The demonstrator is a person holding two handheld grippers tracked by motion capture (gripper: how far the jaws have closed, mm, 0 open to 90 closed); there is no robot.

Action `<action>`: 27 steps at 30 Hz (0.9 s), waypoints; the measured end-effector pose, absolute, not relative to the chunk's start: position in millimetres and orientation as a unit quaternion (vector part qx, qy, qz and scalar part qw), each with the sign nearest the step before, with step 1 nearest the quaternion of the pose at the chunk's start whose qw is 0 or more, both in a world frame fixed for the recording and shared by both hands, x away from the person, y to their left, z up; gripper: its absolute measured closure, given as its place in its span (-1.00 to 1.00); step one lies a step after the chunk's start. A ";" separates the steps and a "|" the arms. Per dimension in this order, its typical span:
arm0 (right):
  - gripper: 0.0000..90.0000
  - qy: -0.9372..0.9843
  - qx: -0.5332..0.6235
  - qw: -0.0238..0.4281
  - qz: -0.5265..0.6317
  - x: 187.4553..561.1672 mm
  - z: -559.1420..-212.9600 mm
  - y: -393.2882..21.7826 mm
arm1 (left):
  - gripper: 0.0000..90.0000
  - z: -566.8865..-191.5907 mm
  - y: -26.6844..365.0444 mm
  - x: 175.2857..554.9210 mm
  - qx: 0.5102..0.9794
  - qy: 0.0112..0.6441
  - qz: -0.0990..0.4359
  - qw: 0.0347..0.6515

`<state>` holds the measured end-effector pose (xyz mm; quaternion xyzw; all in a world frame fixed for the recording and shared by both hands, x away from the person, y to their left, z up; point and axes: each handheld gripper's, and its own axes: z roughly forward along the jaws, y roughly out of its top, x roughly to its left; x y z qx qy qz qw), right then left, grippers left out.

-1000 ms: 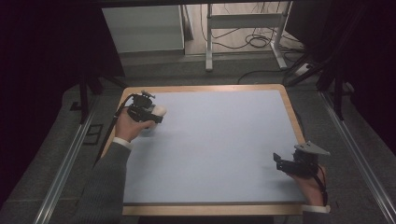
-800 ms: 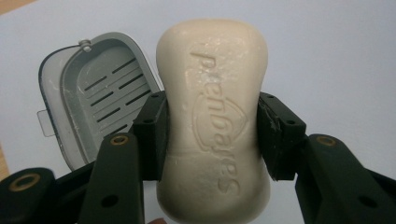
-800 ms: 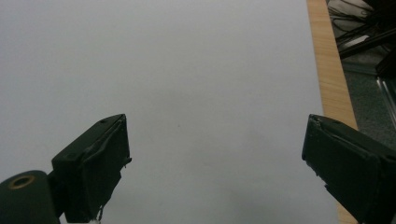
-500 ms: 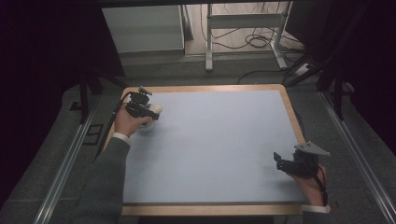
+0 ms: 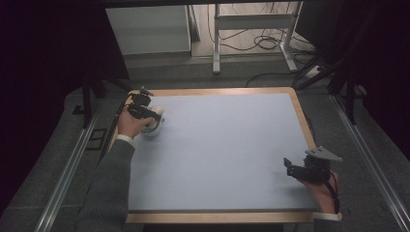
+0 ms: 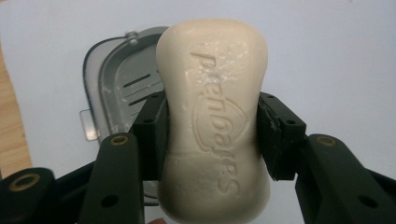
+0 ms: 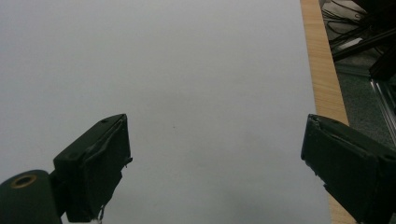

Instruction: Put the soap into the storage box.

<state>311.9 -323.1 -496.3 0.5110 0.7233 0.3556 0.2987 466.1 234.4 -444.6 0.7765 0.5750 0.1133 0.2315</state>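
Observation:
A cream bar of soap [image 6: 215, 121] with embossed lettering is clamped between the black jaws of my left gripper [image 6: 212, 130], which is shut on it. Just beyond and partly under the soap lies a grey soap dish [image 6: 116, 84] with slots in its floor. In the high view my left gripper [image 5: 145, 113] holds the pale soap [image 5: 155, 121] at the table's far left, over the dish. My right gripper [image 5: 290, 166] rests near the table's front right corner; in its own view the right gripper [image 7: 215, 172] stands wide open over bare blue surface.
The table has a pale blue top [image 5: 227, 150] with a wooden rim [image 5: 302, 116]. That wooden rim [image 7: 322, 60] runs close to the right gripper's outer jaw. Metal rails, a table frame and cables lie on the floor beyond.
My left hand has carried the soap toward the far left corner and slightly down, over the dish. The right hand has stayed where it was.

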 end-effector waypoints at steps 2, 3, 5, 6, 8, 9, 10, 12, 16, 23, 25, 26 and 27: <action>-0.82 0.723 0.512 0.298 0.355 312.1 -496.5 -323.1 | 0.10 -446.8 237.1 469.0 0.774 0.580 0.114 0.225; -0.82 0.724 0.511 0.299 0.354 312.2 -496.7 -323.6 | 0.10 -448.0 238.0 470.3 0.773 0.582 0.115 0.224; -0.82 0.724 0.512 0.298 0.354 312.4 -496.9 -324.5 | 0.10 -450.7 238.9 472.7 0.772 0.585 0.113 0.222; -0.82 0.724 0.513 0.298 0.353 312.5 -497.2 -325.0 | 0.10 -452.1 239.1 473.8 0.771 0.586 0.114 0.220; -0.82 0.724 0.514 0.297 0.352 312.8 -498.2 -325.3 | 0.10 -455.4 238.4 475.8 0.770 0.589 0.112 0.219; -0.82 0.724 0.515 0.297 0.350 312.9 -498.5 -325.4 | 0.10 -457.3 238.0 477.0 0.769 0.590 0.113 0.220; -0.82 0.724 0.515 0.298 0.349 313.0 -498.7 -325.5 | 0.10 -458.8 237.9 478.2 0.769 0.590 0.112 0.219; -0.82 0.724 0.515 0.298 0.350 313.0 -498.8 -325.2 | 0.10 -462.5 238.6 481.2 0.768 0.594 0.108 0.216; -0.82 0.724 0.514 0.299 0.349 312.8 -498.6 -324.8 | 0.10 -467.9 242.9 484.2 0.758 0.606 0.112 0.211; -0.82 0.724 0.514 0.300 0.349 312.8 -498.5 -325.1 | 0.02 -470.1 247.1 481.3 0.753 0.610 0.115 0.219; -0.82 0.724 0.514 0.300 0.349 312.7 -498.3 -324.6 | -0.06 -466.8 246.6 479.8 0.751 0.609 0.113 0.228; -0.82 0.724 0.514 0.301 0.348 312.8 -498.4 -324.4 | -0.10 -465.7 246.2 479.0 0.752 0.607 0.113 0.230; -0.82 0.725 0.513 0.299 0.348 313.0 -498.5 -324.3 | -0.13 -465.6 245.3 478.3 0.751 0.608 0.115 0.232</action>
